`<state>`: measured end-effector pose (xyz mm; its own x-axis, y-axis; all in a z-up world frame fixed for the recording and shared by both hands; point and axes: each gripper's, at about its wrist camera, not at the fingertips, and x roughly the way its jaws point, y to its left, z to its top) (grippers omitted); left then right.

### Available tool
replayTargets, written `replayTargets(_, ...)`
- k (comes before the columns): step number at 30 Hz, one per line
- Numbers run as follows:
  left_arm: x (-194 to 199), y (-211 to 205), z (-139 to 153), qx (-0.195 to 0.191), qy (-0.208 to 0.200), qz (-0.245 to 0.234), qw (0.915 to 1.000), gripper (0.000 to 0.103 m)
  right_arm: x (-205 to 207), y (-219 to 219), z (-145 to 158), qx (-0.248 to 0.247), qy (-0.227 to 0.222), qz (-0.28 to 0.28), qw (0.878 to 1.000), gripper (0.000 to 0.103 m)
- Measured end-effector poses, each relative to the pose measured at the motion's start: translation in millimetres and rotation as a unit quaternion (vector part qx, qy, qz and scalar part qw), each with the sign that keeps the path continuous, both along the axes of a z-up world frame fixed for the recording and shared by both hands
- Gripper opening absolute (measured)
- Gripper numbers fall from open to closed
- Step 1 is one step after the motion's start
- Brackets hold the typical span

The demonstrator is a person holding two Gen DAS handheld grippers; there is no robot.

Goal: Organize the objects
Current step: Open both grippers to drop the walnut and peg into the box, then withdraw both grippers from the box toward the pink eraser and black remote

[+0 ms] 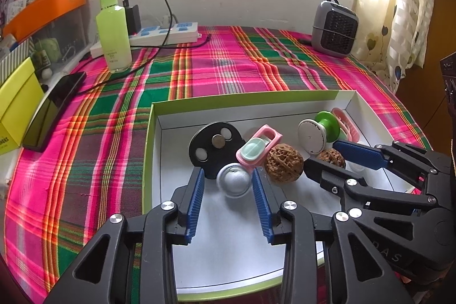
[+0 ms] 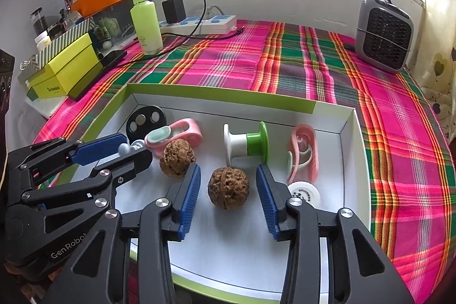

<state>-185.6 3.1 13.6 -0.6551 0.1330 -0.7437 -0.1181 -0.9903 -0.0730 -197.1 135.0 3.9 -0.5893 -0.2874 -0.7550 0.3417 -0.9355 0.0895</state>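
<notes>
A shallow white box with a green rim (image 1: 242,100) lies on the plaid cloth. Inside it, a silver round piece (image 1: 233,180) sits between the fingers of my left gripper (image 1: 228,181), which is open, with a gap on the left side. One walnut (image 2: 228,188) rests on the box floor between the pads of my right gripper (image 2: 228,184), also open and clear of it on both sides. A second walnut (image 2: 177,158), a black disc (image 1: 213,150), a pink-and-mint clip (image 1: 256,147), a white-and-green spool (image 2: 246,146), a pink clip (image 2: 303,153) and a white cap (image 2: 303,193) lie around them.
At the back of the table stand a green bottle (image 1: 112,27), a power strip (image 1: 165,33) with a charger and cable, and a small grey heater (image 2: 384,33). A dark phone (image 1: 54,110), a yellow box (image 2: 68,70) and an orange bin (image 1: 45,7) line the left side.
</notes>
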Motion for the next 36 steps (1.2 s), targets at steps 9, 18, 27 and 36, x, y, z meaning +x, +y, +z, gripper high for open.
replayTargets(9, 9.4, -5.5, 4.4, 0.000, 0.001, 0.005, 1.0000, 0.038, 7.3, 0.6, 3.4, 0.004, 0.006, -0.005, 1.000, 0.043)
replayTargets(18, 24.5, -7.8, 14.6, 0.004, 0.014, 0.006, 0.9999, 0.045, 22.9, 7.9, 11.8, -0.003, 0.018, -0.014, 1.000, 0.044)
replayTargets(27, 45.5, -6.1, 20.7, 0.014, 0.020, 0.001, 0.9997, 0.046, 45.8, 19.4, 23.4, -0.009, 0.034, -0.026, 0.999, 0.044)
replayTargets(36, 68.0, -2.3, 25.7, 0.023, 0.031, 0.001, 0.9993, 0.046, 70.6, 35.9, 30.2, -0.021, 0.045, -0.042, 0.998, 0.044)
